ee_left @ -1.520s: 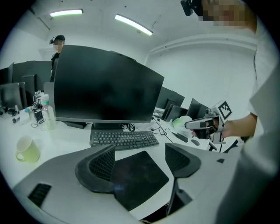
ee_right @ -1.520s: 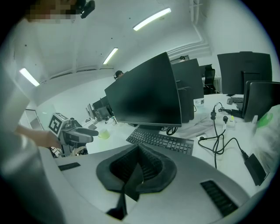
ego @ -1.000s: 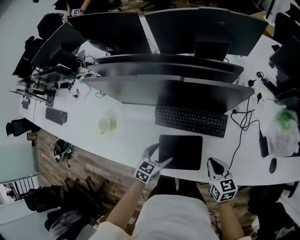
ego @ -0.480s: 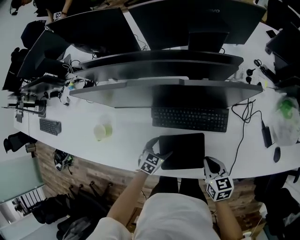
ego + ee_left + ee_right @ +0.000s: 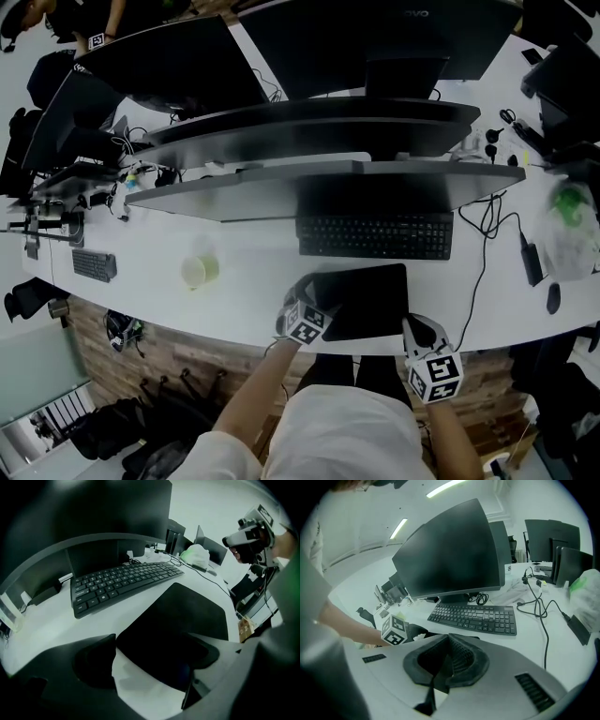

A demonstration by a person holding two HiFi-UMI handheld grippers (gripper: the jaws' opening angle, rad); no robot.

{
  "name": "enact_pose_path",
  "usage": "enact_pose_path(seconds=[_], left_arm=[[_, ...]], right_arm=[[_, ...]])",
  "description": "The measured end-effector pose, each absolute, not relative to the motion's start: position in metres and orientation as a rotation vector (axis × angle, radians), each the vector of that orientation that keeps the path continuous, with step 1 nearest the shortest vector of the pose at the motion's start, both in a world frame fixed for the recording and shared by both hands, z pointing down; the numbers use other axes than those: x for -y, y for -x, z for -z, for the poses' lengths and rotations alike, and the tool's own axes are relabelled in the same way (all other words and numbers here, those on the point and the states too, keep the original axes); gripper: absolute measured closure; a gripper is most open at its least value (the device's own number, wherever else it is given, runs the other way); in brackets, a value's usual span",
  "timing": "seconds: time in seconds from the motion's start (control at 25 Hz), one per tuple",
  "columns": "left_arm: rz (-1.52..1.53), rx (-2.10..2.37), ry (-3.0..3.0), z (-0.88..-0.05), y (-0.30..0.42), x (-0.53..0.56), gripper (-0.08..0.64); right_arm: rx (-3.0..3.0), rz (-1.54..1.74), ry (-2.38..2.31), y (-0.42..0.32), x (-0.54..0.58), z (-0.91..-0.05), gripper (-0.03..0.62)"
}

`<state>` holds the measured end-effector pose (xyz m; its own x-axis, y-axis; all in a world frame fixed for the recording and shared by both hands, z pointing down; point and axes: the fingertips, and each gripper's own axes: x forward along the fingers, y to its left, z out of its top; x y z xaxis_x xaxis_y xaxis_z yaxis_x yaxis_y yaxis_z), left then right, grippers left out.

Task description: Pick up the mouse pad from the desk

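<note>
The black mouse pad (image 5: 366,300) lies flat on the white desk (image 5: 244,300), just in front of the keyboard (image 5: 375,234). My left gripper (image 5: 319,294) is low over the pad's front left corner. In the left gripper view its jaws are wide and still opening, and the pad's (image 5: 178,625) near corner lies between them without being pinched by the left gripper (image 5: 150,663). My right gripper (image 5: 418,328) hovers at the desk's front edge beside the pad's right front corner. Its ribbed pads meet with nothing in the right gripper (image 5: 446,657).
A wide curved monitor (image 5: 309,173) stands behind the keyboard. A pale cup (image 5: 197,272) sits on the desk to the left. Cables (image 5: 483,253) run down the right side, with a green bag (image 5: 570,234) beyond them. The person's lap is below the desk edge.
My left gripper has dropped onto the pad's front left corner and its jaws have spread wider. The right gripper has edged slightly along the desk edge.
</note>
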<state>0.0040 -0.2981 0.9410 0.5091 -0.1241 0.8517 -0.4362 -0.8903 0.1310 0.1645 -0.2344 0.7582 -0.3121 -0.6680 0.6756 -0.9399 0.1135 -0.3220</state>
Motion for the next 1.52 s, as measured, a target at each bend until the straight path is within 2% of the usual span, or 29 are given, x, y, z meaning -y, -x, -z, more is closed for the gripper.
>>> enact_pose_path(seconds=[0.28,0.48,1.08,1.28,1.52], left_arm=[[-1.364,0.503,-2.427,-0.944,-0.005,0.295,0.138],[-1.368,0.492,-2.431,-0.943,-0.008,0.288,0.192],[-1.388,0.565,-2.347,-0.935,-0.016,0.266,0.466],[-1.353,0.575,-2.335,-0.923,-0.017,0.259,0.511],[-1.312,0.607,-2.336,-0.901,-0.022,0.251,0.517]], right_arm=[[2.019,-1.052,-1.567,-0.159,0.226,-0.764,0.581],[2.026,-1.043,-1.553,-0.159,0.225,-0.762,0.581],[2.051,-0.977,-1.536,-0.184,0.217,-0.745,0.581],[2.079,-0.943,-1.52,-0.19,0.215,-0.734,0.581],[2.13,-0.901,-1.5,-0.198,0.213,-0.721,0.581]])
